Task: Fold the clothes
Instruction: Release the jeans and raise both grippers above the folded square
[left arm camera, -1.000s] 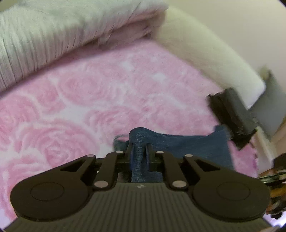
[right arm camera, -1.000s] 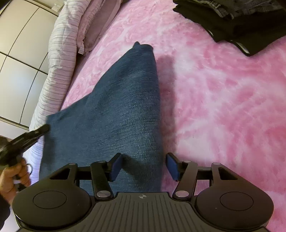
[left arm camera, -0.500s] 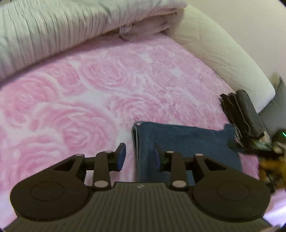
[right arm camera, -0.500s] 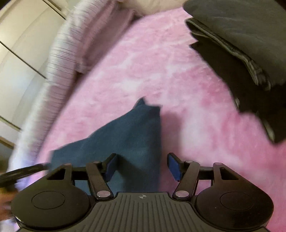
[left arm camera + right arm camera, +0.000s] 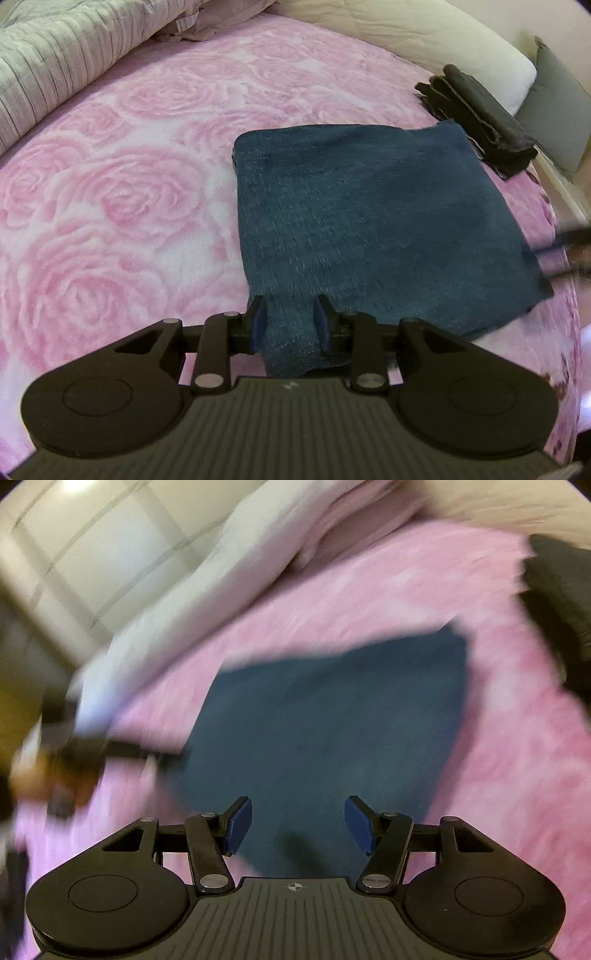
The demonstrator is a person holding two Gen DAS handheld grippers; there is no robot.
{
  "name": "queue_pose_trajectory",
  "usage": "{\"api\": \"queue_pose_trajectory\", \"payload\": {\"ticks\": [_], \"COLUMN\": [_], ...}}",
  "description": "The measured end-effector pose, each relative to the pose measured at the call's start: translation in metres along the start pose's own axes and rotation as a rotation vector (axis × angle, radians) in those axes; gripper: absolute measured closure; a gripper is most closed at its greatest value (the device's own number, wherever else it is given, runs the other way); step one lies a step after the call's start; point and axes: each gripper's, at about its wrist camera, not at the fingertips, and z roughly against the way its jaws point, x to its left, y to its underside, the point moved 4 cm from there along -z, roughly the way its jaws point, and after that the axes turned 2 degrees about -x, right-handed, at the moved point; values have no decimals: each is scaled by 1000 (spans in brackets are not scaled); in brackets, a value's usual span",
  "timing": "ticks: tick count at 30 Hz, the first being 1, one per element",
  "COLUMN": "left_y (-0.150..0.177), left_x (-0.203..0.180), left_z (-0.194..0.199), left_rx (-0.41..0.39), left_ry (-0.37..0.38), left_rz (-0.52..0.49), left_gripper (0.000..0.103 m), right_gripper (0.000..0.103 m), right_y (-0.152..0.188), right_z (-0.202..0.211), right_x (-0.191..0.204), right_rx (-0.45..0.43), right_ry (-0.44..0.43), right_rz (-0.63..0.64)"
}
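A blue denim garment (image 5: 369,221) lies folded into a flat square on the pink rose-patterned blanket (image 5: 110,206). My left gripper (image 5: 289,325) is open at the garment's near corner, and that corner lies loosely between its blue pads. The right gripper (image 5: 569,251) shows as a dark blur at the garment's right edge. In the blurred right wrist view, my right gripper (image 5: 300,823) is open just over the near edge of the denim garment (image 5: 332,720), with nothing held. The left gripper (image 5: 122,749) appears there as a dark smear with a hand at the cloth's left corner.
A stack of folded black clothes (image 5: 476,118) sits just beyond the denim's far right corner and is also visible as black clothes (image 5: 561,627). A striped grey duvet (image 5: 55,62) lies at the far left. A white pillow (image 5: 406,33) and a grey cushion (image 5: 561,110) line the far edge.
The left gripper let go of the denim fold it was pinching and drew back. The garment now lies flat as a square. The right gripper stayed open and also pulled back.
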Motion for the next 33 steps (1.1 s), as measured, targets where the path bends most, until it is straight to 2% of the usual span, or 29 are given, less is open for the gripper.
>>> {"api": "queue_pose_trajectory", "payload": {"ticks": [2, 5, 7, 11, 12, 14, 17, 20, 27, 33], "left_y": [0, 2, 9, 25, 28, 31, 32, 32, 35, 42], "left_x": [-2, -10, -17, -36, -43, -58, -78, -92, -120, -130], "left_z": [7, 27, 49, 78, 84, 96, 111, 124, 161, 194], "left_rx": [4, -3, 13, 83, 90, 94, 96, 91, 70, 40], "left_ry": [-26, -76, -128, -192, -198, -207, -208, -214, -244, -224], "left_rz": [8, 24, 91, 233, 254, 283, 297, 284, 115, 31], "left_gripper": [77, 77, 75, 55, 53, 40, 35, 32, 31, 29], "right_gripper": [43, 43, 43, 41, 38, 34, 31, 30, 29, 29], "right_y": [17, 15, 15, 13, 12, 12, 12, 18, 22, 25], "right_z": [-5, 8, 16, 32, 37, 45, 58, 74, 117, 149], "right_x": [7, 18, 25, 41, 44, 52, 64, 77, 115, 149], "right_rx": [39, 63, 79, 110, 118, 134, 155, 144, 42, -29], "right_ry": [21, 72, 106, 174, 191, 225, 265, 267, 307, 344], "right_rz": [42, 25, 14, -9, -15, -26, -40, -34, -48, -48]}}
